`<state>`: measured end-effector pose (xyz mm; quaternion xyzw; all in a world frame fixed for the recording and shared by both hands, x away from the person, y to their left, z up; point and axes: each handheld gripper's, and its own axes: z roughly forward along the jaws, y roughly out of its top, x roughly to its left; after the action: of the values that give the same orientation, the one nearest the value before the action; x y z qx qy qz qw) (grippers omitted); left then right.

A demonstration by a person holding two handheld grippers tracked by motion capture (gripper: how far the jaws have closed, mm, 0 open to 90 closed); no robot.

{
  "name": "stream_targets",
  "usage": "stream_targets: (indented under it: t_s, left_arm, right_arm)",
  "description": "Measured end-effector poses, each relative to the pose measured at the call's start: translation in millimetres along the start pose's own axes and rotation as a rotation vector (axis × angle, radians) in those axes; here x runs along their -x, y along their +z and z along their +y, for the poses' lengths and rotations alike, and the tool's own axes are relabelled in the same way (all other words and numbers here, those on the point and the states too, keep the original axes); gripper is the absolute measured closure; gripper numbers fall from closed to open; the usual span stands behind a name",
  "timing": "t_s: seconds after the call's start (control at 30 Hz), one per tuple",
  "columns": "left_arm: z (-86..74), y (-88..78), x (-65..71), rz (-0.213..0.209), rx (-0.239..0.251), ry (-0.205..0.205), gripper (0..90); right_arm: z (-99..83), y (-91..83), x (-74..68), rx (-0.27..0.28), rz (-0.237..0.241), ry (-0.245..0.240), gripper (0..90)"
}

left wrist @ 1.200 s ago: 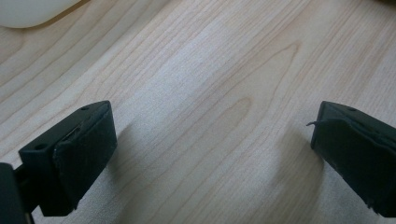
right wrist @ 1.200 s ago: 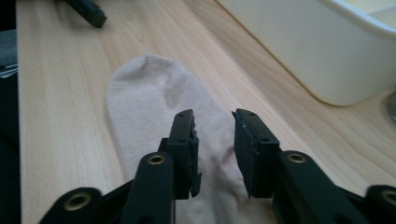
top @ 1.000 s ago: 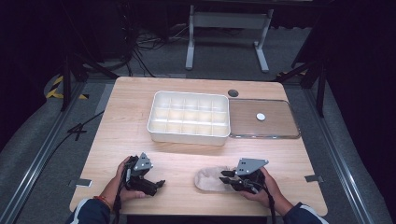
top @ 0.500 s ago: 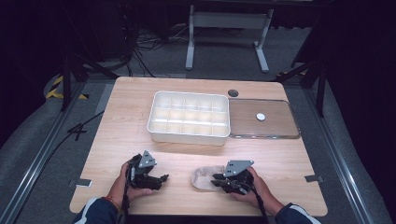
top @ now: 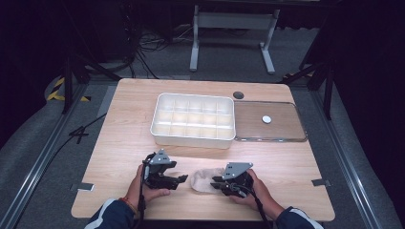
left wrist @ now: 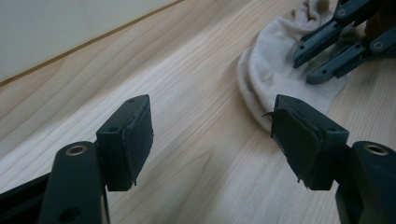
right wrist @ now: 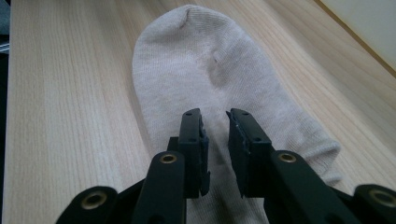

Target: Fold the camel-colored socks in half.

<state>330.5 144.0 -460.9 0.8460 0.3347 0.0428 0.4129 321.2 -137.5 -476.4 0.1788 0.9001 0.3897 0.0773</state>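
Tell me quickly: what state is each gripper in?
Left gripper: open, jaws just closing, holding nothing.
Right gripper: nearly closed over the sock; grip unclear.

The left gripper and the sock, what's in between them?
Just bare table. In the left gripper view, the left gripper has wood between it and the sock.

Sock (top: 203, 180) lies on table (top: 124, 143) at 6 o'clock, between left gripper (top: 177, 180) and right gripper (top: 216, 182). Compartment tray (top: 193, 119) at centre; lid (top: 270, 121) touching it at 3 o'clock.
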Motion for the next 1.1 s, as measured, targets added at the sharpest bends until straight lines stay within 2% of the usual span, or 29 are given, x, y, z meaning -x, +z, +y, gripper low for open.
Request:
stream_targets:
  t_s: [0.07,0.27,0.33,0.4,0.47,0.57,0.6,0.63,0.67,0.8,0.83,0.9,0.93,0.97,1.03,1.07,1.1]
  left_arm:
    - [3.8,6.1,3.2,-0.011,-0.004,0.009,30.0]
    - [10.6,22.0,7.9,-0.001,-0.033,0.034,30.0]
    - [11.3,24.7,8.9,0.014,-0.041,0.037,30.4]
    - [12.1,29.5,7.1,0.033,-0.07,0.051,30.8]
    - [10.4,34.9,6.9,0.051,-0.096,0.045,31.8]
    - [10.5,35.5,9.7,0.066,-0.106,0.066,32.9]
    - [10.7,35.5,10.9,0.085,-0.114,0.088,34.0]
    - [10.1,36.5,13.2,0.095,-0.112,0.094,34.9]
    - [10.5,37.0,14.3,0.098,-0.111,0.105,36.2]
    - [12.3,37.8,18.7,0.095,-0.113,0.108,52.3]
    - [12.2,37.7,19.0,0.093,-0.114,0.109,53.8]
    - [12.2,37.6,18.7,0.092,-0.113,0.11,54.7]
    - [12.5,37.4,18.4,0.091,-0.117,0.111,54.7]
    - [12.3,37.2,18.2,0.075,-0.116,0.11,58.9]
    - [11.9,37.0,18.6,0.054,-0.115,0.1,65.4]
    - [11.9,37.0,18.6,0.054,-0.115,0.1,67.7]
    - [12.0,36.9,18.4,0.048,-0.117,0.101,67.7]
  right_arm:
    - [1.3,1.3,-0.2,0.001,0.0,-0.003,75.2]
    - [6.0,6.3,-1.3,0.0,-0.002,-0.006,75.2]
    - [6.7,6.9,-1.3,-0.001,-0.008,-0.011,75.2]
    - [7.8,7.9,-2.1,-0.002,-0.008,-0.009,75.3]
    - [7.9,8.1,-1.7,-0.002,-0.006,-0.009,75.3]
    - [7.9,8.1,-1.9,-0.001,-0.007,-0.01,75.3]
    - [7.8,8.1,-2.0,-0.001,-0.008,-0.012,75.3]
    - [7.9,8.1,-2.0,-0.001,-0.008,-0.012,75.3]
    - [8.2,8.2,-1.9,-0.005,-0.013,-0.017,75.2]
    - [9.6,7.4,-3.1,-0.004,-0.017,-0.01,72.4]
    - [9.4,6.3,-2.6,0.01,-0.015,-0.004,73.0]
    - [11.1,3.0,-2.9,0.041,-0.042,-0.009,74.7]
    - [11.1,3.0,-2.9,0.041,-0.042,-0.009,74.7]
    - [13.2,2.0,-3.5,0.052,-0.05,-0.001,76.5]
    - [13.8,7.6,-5.0,0.014,-0.058,-0.01,77.1]
    - [13.8,7.6,-5.0,0.014,-0.058,-0.01,77.1]
    - [13.0,12.4,-6.0,-0.005,-0.064,-0.019,78.1]
